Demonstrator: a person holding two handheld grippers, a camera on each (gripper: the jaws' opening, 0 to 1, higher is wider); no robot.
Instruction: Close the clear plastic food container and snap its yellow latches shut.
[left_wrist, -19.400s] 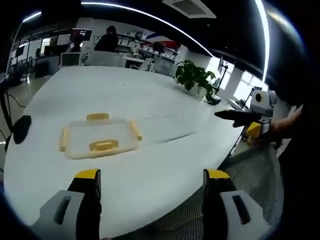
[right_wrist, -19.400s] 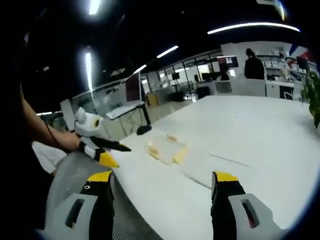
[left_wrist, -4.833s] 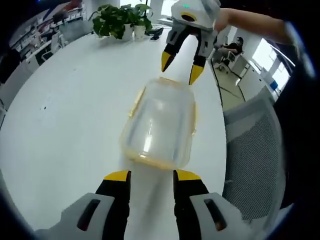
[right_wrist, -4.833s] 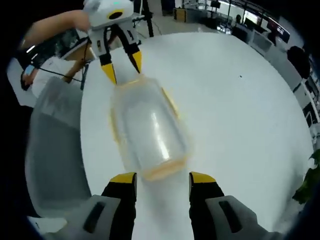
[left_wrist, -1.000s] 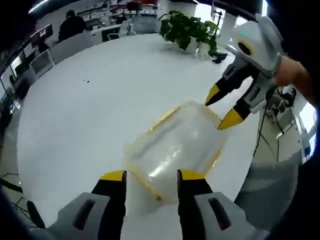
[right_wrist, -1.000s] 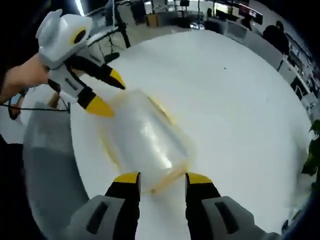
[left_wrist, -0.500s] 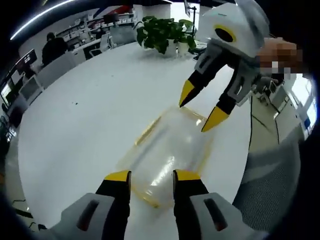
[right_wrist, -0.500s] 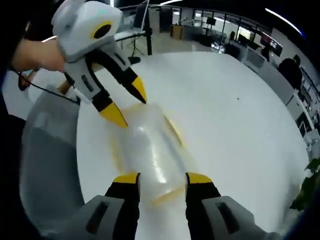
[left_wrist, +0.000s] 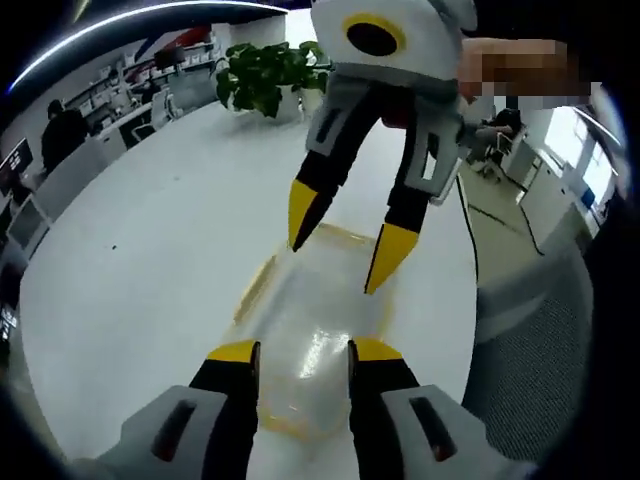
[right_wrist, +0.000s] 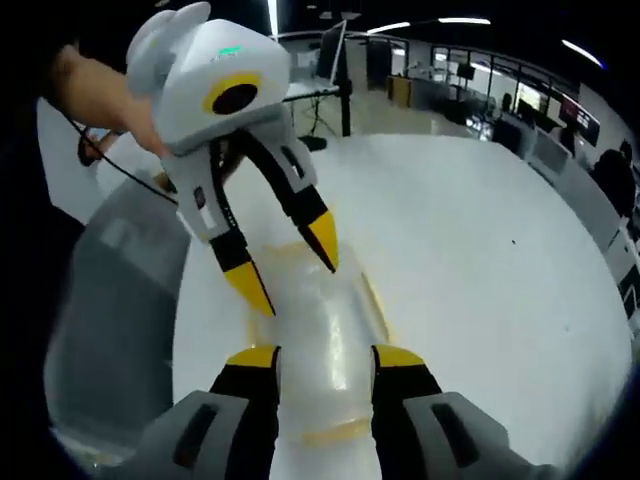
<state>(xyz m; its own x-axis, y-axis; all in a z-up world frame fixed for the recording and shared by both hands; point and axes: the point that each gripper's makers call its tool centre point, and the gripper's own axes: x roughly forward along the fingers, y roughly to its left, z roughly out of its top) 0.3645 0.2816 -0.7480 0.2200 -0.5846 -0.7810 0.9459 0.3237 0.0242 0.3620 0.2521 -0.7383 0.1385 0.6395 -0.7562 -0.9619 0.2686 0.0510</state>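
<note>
Both grippers have come closer over the clear plastic food container (left_wrist: 305, 330): left gripper (left_wrist: 300, 352) and right gripper (right_wrist: 325, 357), jaws parted, grasping nothing. Uneven pressing may slide it.

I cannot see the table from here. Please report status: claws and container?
Both claws open, above opposite ends of container: left claw, right claw. Lid on, lying on table. Latches unclear. Nothing in the way.

Left gripper (left_wrist: 298, 352) and right gripper (right_wrist: 326, 358) face each other, tips close, both sets of jaws parted; a hand (right_wrist: 105, 100) grips the left one.
</note>
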